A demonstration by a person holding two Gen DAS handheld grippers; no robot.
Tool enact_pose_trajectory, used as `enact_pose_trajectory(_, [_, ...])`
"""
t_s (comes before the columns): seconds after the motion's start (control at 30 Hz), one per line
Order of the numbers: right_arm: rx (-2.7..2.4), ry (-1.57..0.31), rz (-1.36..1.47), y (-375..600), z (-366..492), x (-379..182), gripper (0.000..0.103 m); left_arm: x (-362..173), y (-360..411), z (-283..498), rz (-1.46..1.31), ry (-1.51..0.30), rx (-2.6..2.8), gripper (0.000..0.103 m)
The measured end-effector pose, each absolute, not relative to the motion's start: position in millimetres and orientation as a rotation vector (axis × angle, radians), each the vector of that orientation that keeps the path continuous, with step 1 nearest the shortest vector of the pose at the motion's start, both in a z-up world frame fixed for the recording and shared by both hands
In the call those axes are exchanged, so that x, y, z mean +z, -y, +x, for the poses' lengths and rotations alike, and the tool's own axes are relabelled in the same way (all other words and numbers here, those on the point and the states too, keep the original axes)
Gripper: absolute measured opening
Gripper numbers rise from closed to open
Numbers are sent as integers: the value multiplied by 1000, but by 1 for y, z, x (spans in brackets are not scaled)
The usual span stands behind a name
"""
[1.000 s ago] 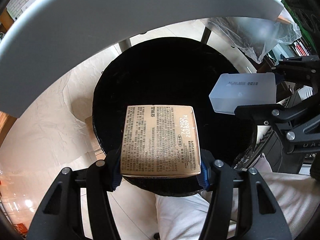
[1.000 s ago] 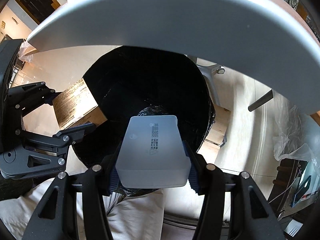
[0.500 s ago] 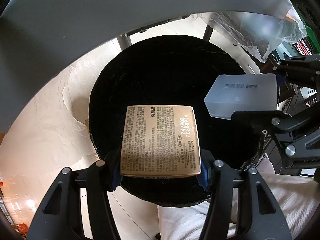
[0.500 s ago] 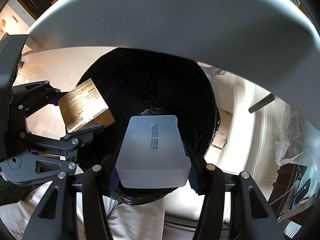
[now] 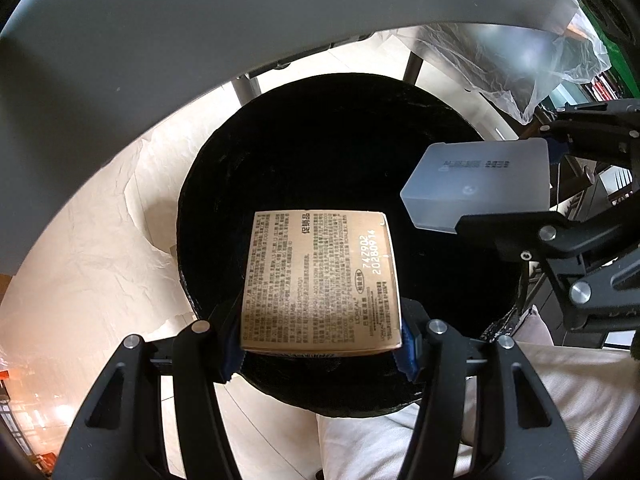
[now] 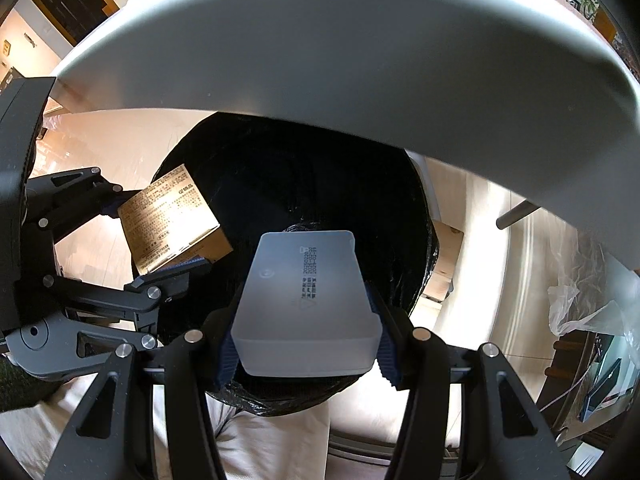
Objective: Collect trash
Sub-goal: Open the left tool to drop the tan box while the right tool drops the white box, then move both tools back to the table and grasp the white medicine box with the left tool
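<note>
Above everything curves the pale grey rounded counter edge (image 5: 160, 40), overhanging the round bin lined with a black plastic bag (image 5: 304, 152) on the tiled floor. Your pale trouser leg (image 5: 400, 440) sits just beside the bin. A crumpled clear plastic bag (image 5: 520, 64) lies beyond, well apart.

Your left gripper (image 5: 320, 336) is clamped on the tan printed cardboard box (image 5: 320, 276) by its side faces; it looks light, stiff, crushable. Your right gripper (image 6: 304, 344) pinches the frosted translucent plastic tray (image 6: 306, 300), likely light and slippery. Both hang over the bin mouth; nothing blocks the drop.
</note>
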State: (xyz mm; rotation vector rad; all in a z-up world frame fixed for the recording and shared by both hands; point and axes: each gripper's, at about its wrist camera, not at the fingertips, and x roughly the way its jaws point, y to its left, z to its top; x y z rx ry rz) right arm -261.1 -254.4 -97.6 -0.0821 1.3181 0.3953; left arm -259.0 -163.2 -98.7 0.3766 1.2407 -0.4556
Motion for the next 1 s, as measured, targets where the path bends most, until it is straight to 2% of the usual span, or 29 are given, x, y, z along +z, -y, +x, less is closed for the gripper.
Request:
enact_pose_trajectory(0.17, [391,-1318,-78,257,-262,-100,56,-96,163,-260,372,-1225,-457,60])
enact_pose_trajectory(0.2, [386,-1315,-67,258,-262,-99,59,-95,163,-260,368,-1226,-457,64])
enact_pose_trajectory(0.23, [378,-1311,-60,260,-262,-98,67,-95,162,-259,362,-1225,-458,72])
enact_pose_trajectory(0.27, [369,-1302,-52,261,-262,-96,72,-93,161,-259,353,-1221,-458,75])
enact_pose_trajectory(0.4, [364,-1289,-44,265,-260,-92,73,-88,159,-260,318,-1210,-483,82])
enact_pose_trajectory(0.63, [361,-1266,-30,275,-265,-81,73,-80,163,-268,335,-1177,-489,82])
enact_pose_trajectory(0.8, [356,-1196,-56,286,-281,-49,73,-50,149,-282,317,-1110,-487,82])
enact_pose_trajectory(0.9, [350,-1124,-42,295,-291,-16,78,-17,140,-291,297,-1035,-489,82])
enact_pose_trajectory(0.97, [337,-1059,-35,302,-292,7,85,10,136,-296,278,-970,-496,89])
enact_pose_trajectory(1.0, [320,-1012,-34,306,-290,21,87,29,133,-297,269,-908,-492,98])
